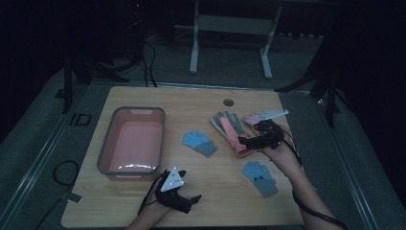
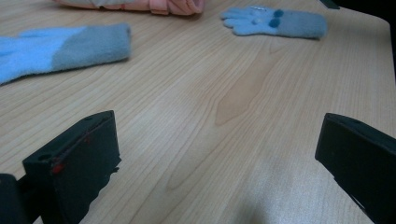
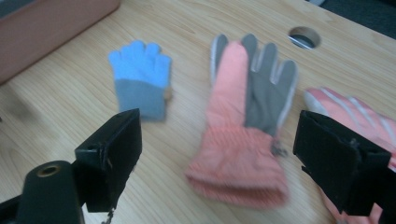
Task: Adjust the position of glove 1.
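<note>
Above the bench [image 1: 143,100], the right tool [image 3: 217,154] hovers wide open over a pink-and-grey glove [image 3: 243,126]; the left tool [image 2: 217,158] also gapes wide.

Light wood tabletop [image 1: 143,201], round cable hole [image 1: 228,102] near far edge. On it: pink tub [image 1: 132,140] at left, two blue-grey gloves [image 1: 199,143] [image 1: 260,178], pink-grey glove [image 1: 231,131], second pink glove [image 1: 253,118] just beside.
</note>
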A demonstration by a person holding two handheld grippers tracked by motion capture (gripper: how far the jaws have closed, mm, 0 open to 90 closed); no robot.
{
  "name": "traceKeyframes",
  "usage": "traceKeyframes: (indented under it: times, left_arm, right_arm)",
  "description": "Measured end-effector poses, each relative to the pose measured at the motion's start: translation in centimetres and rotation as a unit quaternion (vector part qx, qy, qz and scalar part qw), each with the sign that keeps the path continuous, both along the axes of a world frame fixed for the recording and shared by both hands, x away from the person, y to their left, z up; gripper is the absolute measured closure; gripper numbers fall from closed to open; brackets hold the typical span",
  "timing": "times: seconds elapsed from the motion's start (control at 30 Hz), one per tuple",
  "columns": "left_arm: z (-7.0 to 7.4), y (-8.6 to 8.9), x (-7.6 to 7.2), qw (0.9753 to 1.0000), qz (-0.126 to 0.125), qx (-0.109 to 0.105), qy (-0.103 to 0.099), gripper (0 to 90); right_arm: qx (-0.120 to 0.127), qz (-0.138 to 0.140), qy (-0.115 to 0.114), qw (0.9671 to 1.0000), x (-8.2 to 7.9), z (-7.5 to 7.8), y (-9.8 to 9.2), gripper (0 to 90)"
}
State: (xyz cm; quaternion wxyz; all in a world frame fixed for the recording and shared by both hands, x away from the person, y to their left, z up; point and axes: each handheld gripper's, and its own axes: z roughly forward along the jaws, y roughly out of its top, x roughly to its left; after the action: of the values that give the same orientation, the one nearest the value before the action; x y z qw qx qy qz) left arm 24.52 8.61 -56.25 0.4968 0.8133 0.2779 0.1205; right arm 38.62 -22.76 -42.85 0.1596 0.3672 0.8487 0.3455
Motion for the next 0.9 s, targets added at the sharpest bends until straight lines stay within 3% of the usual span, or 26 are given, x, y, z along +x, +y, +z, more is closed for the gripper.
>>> traceKeyframes:
  times: [0.43,0.57,0.9]
  left_arm:
    - [0.0,0.0,0.0,1.0000,-0.006,-0.001,0.002,0.0]
    - [0.0,0.0,0.0,1.0000,-0.007,0.000,0.001,0.0]
    - [0.0,0.0,0.0,0.9999,-0.011,0.002,-0.002,0.0]
  right_arm:
    - [0.005,0.036,0.016,0.9992,2.2,-0.8,4.1,15.3]
    - [-0.004,0.050,0.027,0.9984,2.6,-1.4,5.5,14.2]
    - [-0.020,0.094,0.064,0.9934,3.9,-3.7,9.1,16.2]
